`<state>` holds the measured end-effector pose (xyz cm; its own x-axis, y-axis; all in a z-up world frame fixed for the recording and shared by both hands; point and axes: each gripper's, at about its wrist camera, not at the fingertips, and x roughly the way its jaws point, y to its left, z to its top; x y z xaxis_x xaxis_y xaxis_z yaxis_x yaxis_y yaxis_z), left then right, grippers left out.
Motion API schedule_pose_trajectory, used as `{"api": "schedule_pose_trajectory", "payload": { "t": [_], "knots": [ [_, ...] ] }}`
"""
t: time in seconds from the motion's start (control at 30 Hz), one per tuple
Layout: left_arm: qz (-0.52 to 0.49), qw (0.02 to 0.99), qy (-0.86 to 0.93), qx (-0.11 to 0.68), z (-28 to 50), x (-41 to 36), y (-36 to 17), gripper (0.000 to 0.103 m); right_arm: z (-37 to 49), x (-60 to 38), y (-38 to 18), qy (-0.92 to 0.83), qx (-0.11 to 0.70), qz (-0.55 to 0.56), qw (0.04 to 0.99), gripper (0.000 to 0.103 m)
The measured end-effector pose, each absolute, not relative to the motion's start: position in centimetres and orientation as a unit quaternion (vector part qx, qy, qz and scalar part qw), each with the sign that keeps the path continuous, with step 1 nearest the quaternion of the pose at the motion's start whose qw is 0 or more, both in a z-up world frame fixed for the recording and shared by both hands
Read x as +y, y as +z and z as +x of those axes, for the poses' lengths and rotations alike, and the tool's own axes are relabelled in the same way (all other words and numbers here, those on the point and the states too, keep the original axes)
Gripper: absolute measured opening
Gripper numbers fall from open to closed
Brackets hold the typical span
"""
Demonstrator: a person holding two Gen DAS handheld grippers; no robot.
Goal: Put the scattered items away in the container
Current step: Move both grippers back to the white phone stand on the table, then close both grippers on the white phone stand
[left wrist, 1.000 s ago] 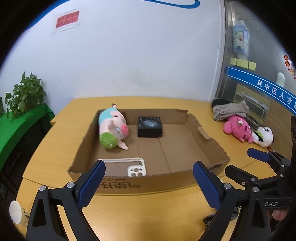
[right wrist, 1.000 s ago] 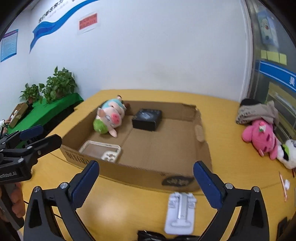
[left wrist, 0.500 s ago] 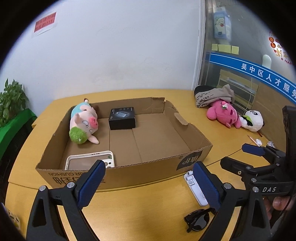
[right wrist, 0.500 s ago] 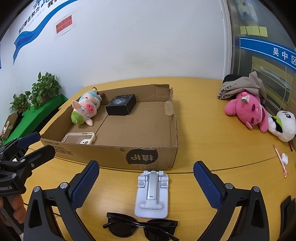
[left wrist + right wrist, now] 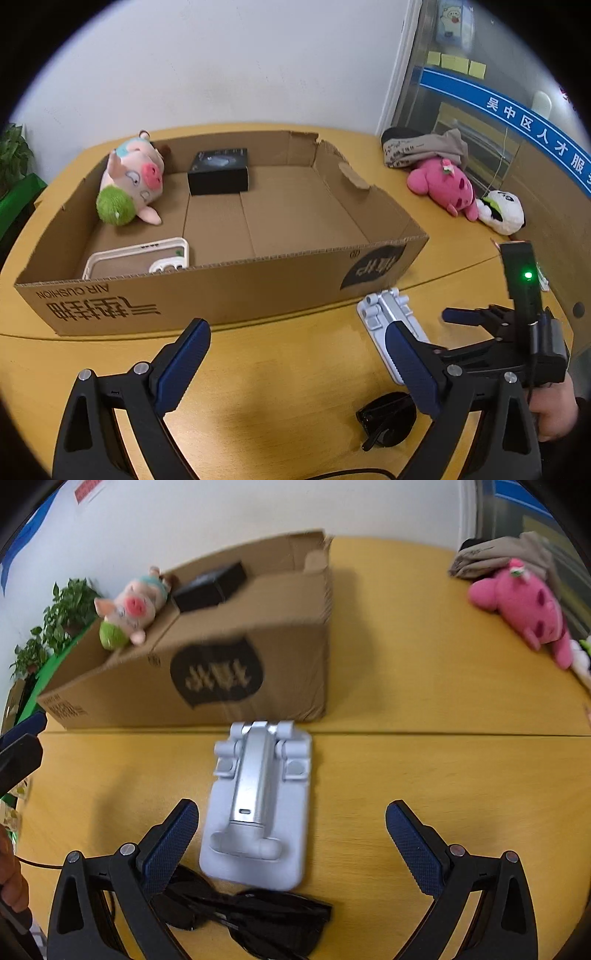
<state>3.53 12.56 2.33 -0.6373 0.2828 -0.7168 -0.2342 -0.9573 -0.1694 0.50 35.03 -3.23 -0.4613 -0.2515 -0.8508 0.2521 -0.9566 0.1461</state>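
Looking across my wooden table (image 5: 288,373), I see the cardboard box (image 5: 229,288) near its far edge, already holding a pig plush (image 5: 131,184), a black case (image 5: 218,176) and a white phone case (image 5: 136,256). Toward the table's right edge lie a grey cloth bundle (image 5: 424,149), a pink plush (image 5: 443,186) and a panda plush (image 5: 502,212), well apart from the box. My left gripper (image 5: 295,369) has its jaws spread, holding nothing. My right gripper (image 5: 291,843) is spread too, straddling the near end of the pale phone stand (image 5: 258,808), which lies flat just beside the box's front wall. Black sunglasses (image 5: 240,915) touch the stand's near end, partly hidden under my right fingers.
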Motion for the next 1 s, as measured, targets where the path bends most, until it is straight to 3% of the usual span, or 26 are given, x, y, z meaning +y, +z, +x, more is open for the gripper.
{"api": "schedule_pose_trajectory", "payload": {
  "t": [0.23,0.3,0.37,0.7,0.77,0.83,0.87,1.0],
  "knots": [
    [-0.429,0.175,0.884,-0.066,2.7,12.4,0.5,0.096,1.4,31.9,-5.0,-0.85,0.088,0.499,0.145,0.097],
    [-0.441,0.192,0.873,-0.079,2.2,12.7,-0.2,0.096,2.5,31.6,-4.6,-0.856,0.092,0.485,0.154,0.081],
    [-0.454,0.207,0.861,-0.093,1.7,13.2,-0.9,0.096,3.5,31.4,-4.4,-0.857,0.094,0.481,0.157,0.075],
    [-0.534,0.286,0.784,-0.137,-0.5,17.6,-5.4,0.093,5.4,30.6,-4.2,-0.858,0.054,0.48,0.175,0.072],
    [-0.54,0.306,0.77,-0.145,-0.4,18.4,-5.6,0.078,5.7,30.3,-4.1,-0.856,0.047,0.481,0.185,0.072],
    [-0.541,0.296,0.776,-0.132,-0.2,18.8,-5.6,0.071,6.2,29.7,-3.8,-0.856,0.035,0.477,0.195,0.073],
    [-0.541,0.289,0.779,-0.127,-0.1,18.8,-5.6,0.061,6.4,29.6,-3.6,-0.86,0.039,0.472,0.192,0.073],
    [-0.533,0.291,0.777,-0.163,-0.1,17.6,-5.2,0.053,6.5,29.7,-2.8,-0.864,0.04,0.464,0.189,0.073]
  ]
}}
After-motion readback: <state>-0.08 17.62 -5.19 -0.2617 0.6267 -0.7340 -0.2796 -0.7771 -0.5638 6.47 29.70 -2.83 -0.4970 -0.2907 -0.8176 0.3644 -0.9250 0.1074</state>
